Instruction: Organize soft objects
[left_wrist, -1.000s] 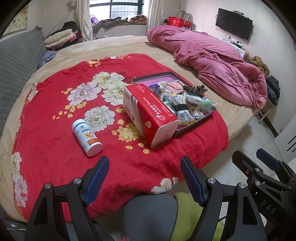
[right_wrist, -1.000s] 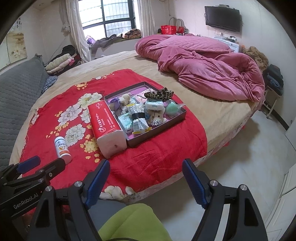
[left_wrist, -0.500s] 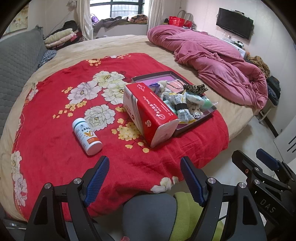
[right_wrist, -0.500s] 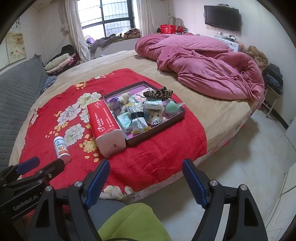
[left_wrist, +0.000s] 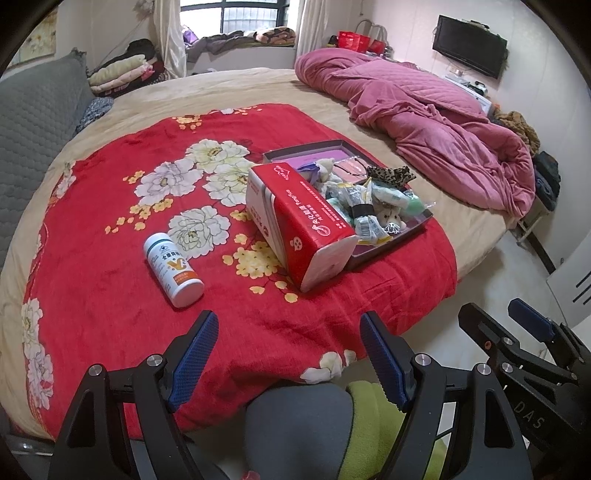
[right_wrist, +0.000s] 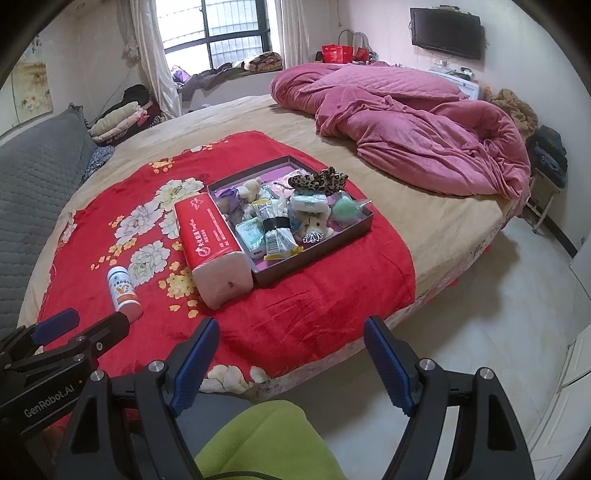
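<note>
A dark tray (left_wrist: 421, 224) (right_wrist: 325, 246) full of small soft items sits on a red floral blanket (left_wrist: 110, 288) (right_wrist: 295, 306) on the bed. Among them are a leopard-print scrunchie (right_wrist: 319, 179), a green sponge (right_wrist: 345, 210) and a small plush (right_wrist: 312, 225). A red tissue pack (left_wrist: 295, 218) (right_wrist: 210, 240) lies against the tray's left side. A white bottle (left_wrist: 173, 269) (right_wrist: 123, 290) lies left of it. My left gripper (left_wrist: 288, 354) is open and empty before the blanket's near edge. My right gripper (right_wrist: 290, 354) is open and empty, right of the left one.
A crumpled pink quilt (left_wrist: 436, 125) (right_wrist: 406, 122) lies at the bed's far right. A grey padded headboard (left_wrist: 33, 122) runs along the left. Pale floor (right_wrist: 480, 314) lies to the right of the bed. A knee in grey and green (left_wrist: 314, 424) is below the grippers.
Both grippers have shifted only slightly; the bed's objects sit marginally nearer and lower in view. Nothing was taken hold of or let go.
</note>
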